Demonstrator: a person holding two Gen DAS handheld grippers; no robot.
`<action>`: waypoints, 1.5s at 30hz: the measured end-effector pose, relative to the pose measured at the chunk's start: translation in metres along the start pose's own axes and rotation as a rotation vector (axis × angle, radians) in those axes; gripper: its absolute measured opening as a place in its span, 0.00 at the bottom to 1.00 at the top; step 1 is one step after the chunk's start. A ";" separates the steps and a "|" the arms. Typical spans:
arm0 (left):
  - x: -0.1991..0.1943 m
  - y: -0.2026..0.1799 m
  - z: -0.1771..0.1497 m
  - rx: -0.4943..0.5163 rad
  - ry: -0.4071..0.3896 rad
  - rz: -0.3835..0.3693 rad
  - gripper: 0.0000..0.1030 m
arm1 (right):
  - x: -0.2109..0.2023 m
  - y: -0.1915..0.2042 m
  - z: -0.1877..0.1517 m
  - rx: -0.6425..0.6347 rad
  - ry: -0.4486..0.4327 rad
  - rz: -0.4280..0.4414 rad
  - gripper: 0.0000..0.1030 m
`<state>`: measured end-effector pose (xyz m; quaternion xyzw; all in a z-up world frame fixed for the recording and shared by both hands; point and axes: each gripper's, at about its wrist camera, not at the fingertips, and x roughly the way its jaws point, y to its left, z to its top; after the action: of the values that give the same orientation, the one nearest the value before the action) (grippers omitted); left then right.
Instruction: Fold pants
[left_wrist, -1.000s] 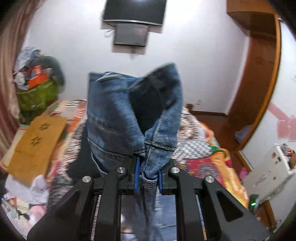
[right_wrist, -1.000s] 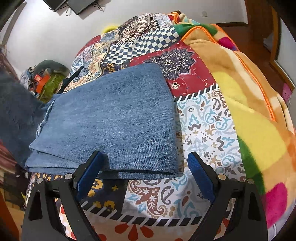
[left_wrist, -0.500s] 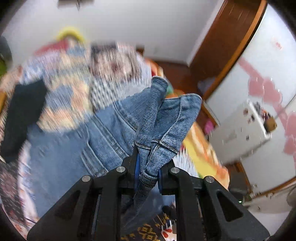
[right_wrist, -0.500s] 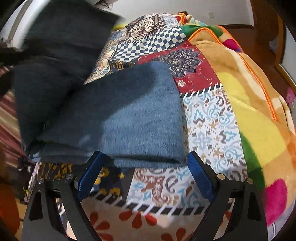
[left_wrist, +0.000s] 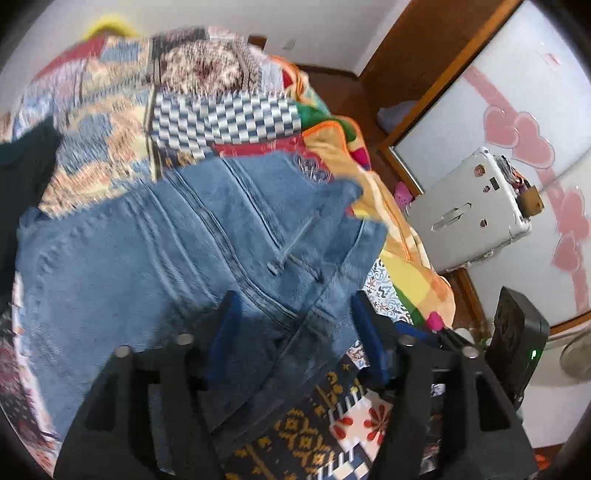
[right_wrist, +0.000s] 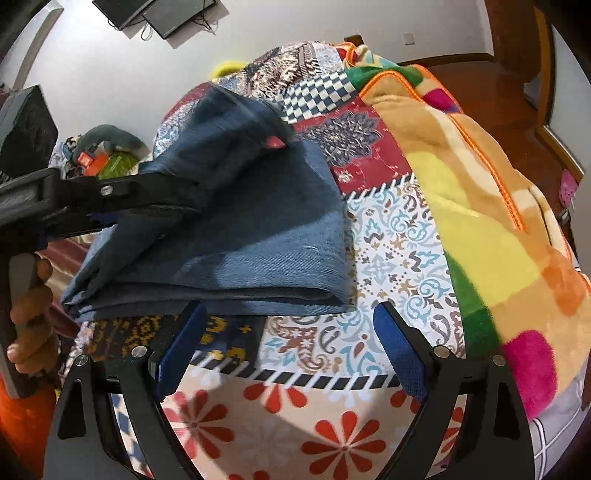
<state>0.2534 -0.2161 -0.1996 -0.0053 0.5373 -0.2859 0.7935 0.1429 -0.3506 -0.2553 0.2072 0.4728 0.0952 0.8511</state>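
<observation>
Releasing the waistband cleanly matters now: the left gripper (left_wrist: 295, 325), jaws just opened and clear of the jeans (left_wrist: 177, 251) folded on the patchwork blanket (right_wrist: 399, 236), should lift straight off, while the right gripper (right_wrist: 288, 347) waits wide and empty by the blanket's near edge.

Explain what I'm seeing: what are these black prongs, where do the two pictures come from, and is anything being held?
No robot here: a person's hand carries a two-finger tool in each hand, with a camera on each looking along the fingers. One picture is from the left tool, the other from the right tool. Blue jeans lie folded on a patchwork bedspread. The left tool's jaws have just been opening; denim lies between them, no longer pinched. The right tool is open, holding nothing, just short of the fold.
</observation>
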 end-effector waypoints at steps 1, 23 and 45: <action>-0.007 0.003 0.000 0.001 -0.022 0.012 0.68 | -0.002 0.002 0.000 0.000 -0.003 0.005 0.88; 0.043 0.217 0.050 -0.050 0.057 0.477 0.97 | 0.035 0.058 0.010 -0.118 0.110 0.039 0.89; -0.076 0.253 -0.140 -0.260 -0.013 0.361 1.00 | 0.049 0.106 0.052 -0.239 0.063 0.037 0.89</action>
<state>0.2274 0.0720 -0.2741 -0.0132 0.5569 -0.0676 0.8277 0.2164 -0.2521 -0.2219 0.1100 0.4806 0.1727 0.8527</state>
